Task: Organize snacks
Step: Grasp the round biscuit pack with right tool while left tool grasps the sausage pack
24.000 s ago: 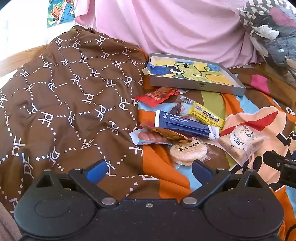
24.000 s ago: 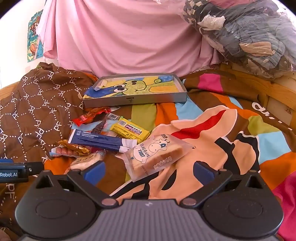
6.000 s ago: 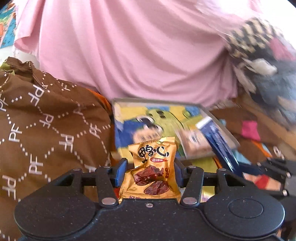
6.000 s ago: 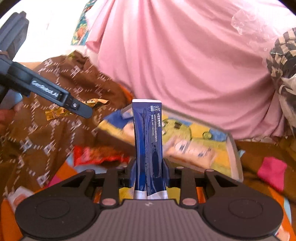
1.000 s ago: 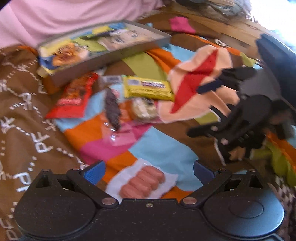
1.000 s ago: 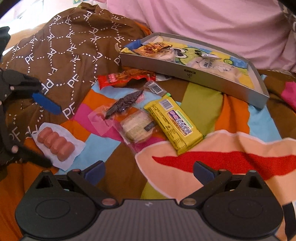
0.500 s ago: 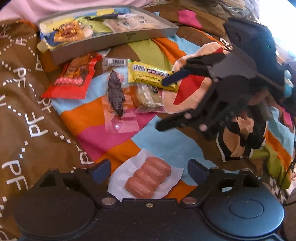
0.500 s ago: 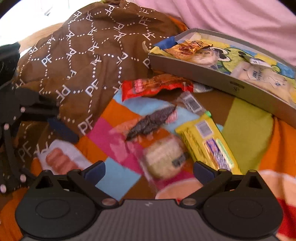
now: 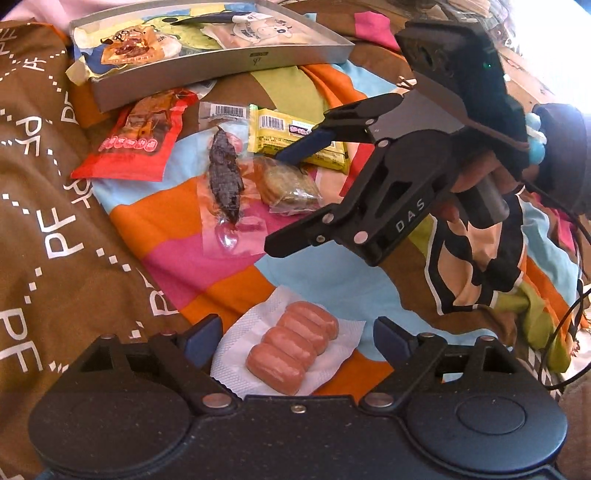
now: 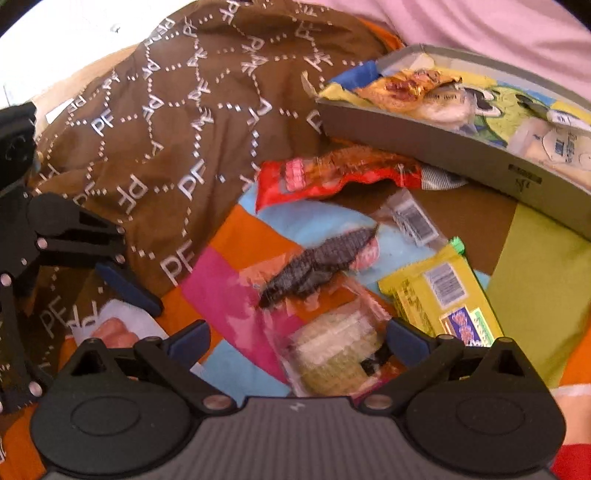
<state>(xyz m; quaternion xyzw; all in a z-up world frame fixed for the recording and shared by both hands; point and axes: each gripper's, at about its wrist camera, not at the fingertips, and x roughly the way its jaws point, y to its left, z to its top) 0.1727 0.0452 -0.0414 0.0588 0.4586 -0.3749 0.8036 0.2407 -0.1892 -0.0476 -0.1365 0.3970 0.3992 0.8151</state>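
My left gripper [image 9: 295, 339] is open, low over the bed, with a white pack of pink sausages [image 9: 291, 350] lying between its fingers. My right gripper [image 10: 297, 339] is open too, and a clear pack with a round biscuit [image 10: 336, 354] lies between its fingers. Beside it lie a yellow bar [image 10: 443, 295], a dark dried snack in a clear wrapper [image 10: 317, 269] and a red packet [image 10: 332, 173]. The grey tin tray [image 9: 221, 66] at the back holds a golden packet [image 9: 125, 48], a toast pack [image 9: 255, 31] and a dark blue stick [image 9: 207, 18].
A brown blanket with white letters [image 9: 44, 221] covers the left side, over a colourful patterned sheet [image 9: 332, 280]. Pink cloth [image 10: 480, 22] hangs behind the tray. A hand [image 9: 476, 177] holds the right gripper's handle, and a black cable [image 9: 569, 332] trails at the right.
The left gripper has come lower and closer over the sausage pack. The right gripper has moved left and down onto the round biscuit pack. Both have stayed open.
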